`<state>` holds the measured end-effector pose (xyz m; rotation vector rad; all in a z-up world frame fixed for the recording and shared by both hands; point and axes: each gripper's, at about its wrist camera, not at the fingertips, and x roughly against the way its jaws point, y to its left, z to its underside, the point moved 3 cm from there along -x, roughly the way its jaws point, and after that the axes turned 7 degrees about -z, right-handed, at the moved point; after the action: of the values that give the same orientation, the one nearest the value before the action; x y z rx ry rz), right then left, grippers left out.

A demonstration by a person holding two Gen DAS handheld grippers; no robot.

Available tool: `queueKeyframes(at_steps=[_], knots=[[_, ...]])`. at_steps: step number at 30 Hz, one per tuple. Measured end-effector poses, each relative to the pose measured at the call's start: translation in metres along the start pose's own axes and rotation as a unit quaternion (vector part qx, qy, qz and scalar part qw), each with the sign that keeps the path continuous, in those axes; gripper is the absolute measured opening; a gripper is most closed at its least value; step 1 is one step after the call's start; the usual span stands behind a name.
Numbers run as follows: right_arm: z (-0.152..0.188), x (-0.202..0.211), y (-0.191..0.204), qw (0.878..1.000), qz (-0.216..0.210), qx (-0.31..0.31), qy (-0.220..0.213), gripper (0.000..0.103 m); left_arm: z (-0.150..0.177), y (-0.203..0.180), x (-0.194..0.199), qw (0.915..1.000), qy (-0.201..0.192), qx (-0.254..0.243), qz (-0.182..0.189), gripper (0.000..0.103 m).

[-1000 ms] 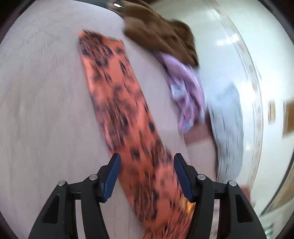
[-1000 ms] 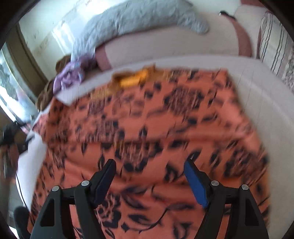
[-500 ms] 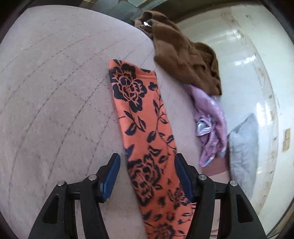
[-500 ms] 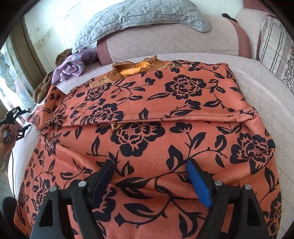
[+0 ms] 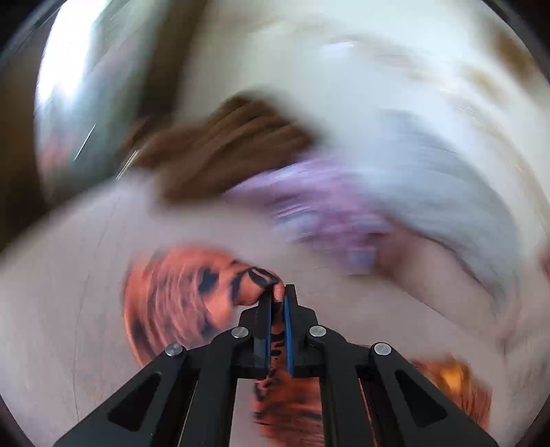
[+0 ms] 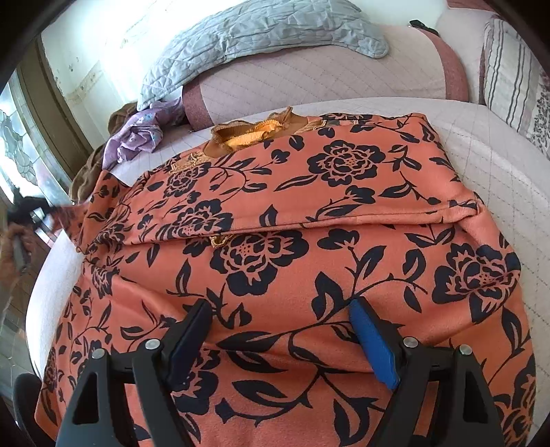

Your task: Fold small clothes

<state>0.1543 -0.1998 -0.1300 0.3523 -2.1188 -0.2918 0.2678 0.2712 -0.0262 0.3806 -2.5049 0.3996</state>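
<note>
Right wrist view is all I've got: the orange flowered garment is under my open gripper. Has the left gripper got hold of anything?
Observer: Yes. The left gripper is shut on a fold of the orange flowered garment.
Operator: Which part of it?
Observer: Cannot tell; the left wrist view is badly blurred.
Operator: Anything ahead of it?
Observer: A brown garment and a purple one lie beyond on the bed.

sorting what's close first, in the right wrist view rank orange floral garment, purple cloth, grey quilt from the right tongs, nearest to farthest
1. Orange floral garment: directly under the open right tongs.
2. Purple cloth: upper left, on the bed's far edge.
3. Grey quilt: top, draped over the headboard cushion behind.
</note>
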Motion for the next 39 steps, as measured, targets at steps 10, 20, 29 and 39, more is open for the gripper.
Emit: queueKeyframes(at_steps=[10,20,29,39], knots=[[-0.004,0.007,-0.004,0.999,-0.022,-0.023,-0.002,0.085,0.183,-0.280,0.072,0.9206,0.092,-0.322,0.200,0.036],[-0.050,0.045,-0.044,0.981,-0.102,-0.157,-0.045,0.085,0.175,-0.145,0.068,0.9722,0.110,-0.187,0.089,0.069],[-0.088,-0.002,-0.092,0.957,-0.047,-0.283,-0.032,0.078,0.175,-0.063,0.050,0.9840,0.153,-0.070,0.059,0.069],[-0.129,-0.013,-0.035,0.993,0.088,-0.061,0.057,0.013,0.177,-0.048,0.039,0.9833,0.170,-0.035,0.053,0.069]])
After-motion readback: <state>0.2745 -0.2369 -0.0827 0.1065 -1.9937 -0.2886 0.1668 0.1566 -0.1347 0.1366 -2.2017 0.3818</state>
